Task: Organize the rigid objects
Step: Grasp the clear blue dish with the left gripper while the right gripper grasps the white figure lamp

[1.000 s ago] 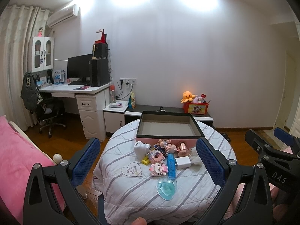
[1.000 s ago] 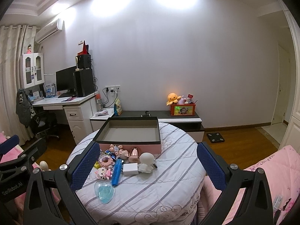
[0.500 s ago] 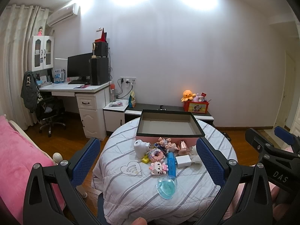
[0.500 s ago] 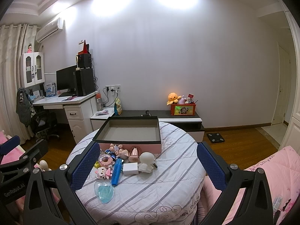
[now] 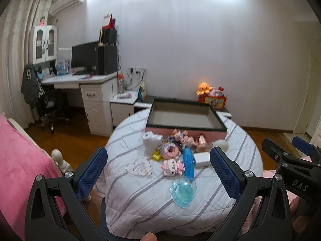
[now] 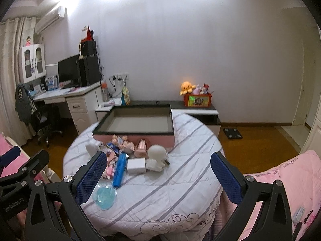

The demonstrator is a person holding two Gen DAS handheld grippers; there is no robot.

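A round table (image 5: 140,196) with a striped white cloth holds a pink box with a dark rim (image 5: 185,118) (image 6: 134,121), open and empty. In front of it lies a pile of small things: a white toy camera (image 5: 151,141), a pink donut piece (image 5: 170,151), a pink block figure (image 5: 172,165), a blue case (image 5: 188,163) (image 6: 120,169), a white charger (image 6: 136,165), a white round figure (image 6: 157,154) and a blue heart dish (image 5: 183,190) (image 6: 105,196). My left gripper (image 5: 158,170) and right gripper (image 6: 158,174) are both open and empty, short of the table.
A pink bed (image 5: 18,160) lies at the left and a pink quilt (image 6: 284,182) at the right. A white desk with a monitor (image 5: 84,60) and a low cabinet with an orange plush (image 5: 204,87) stand behind the table.
Both grippers have moved closer to the table; the pile and box look larger. Both stay open.
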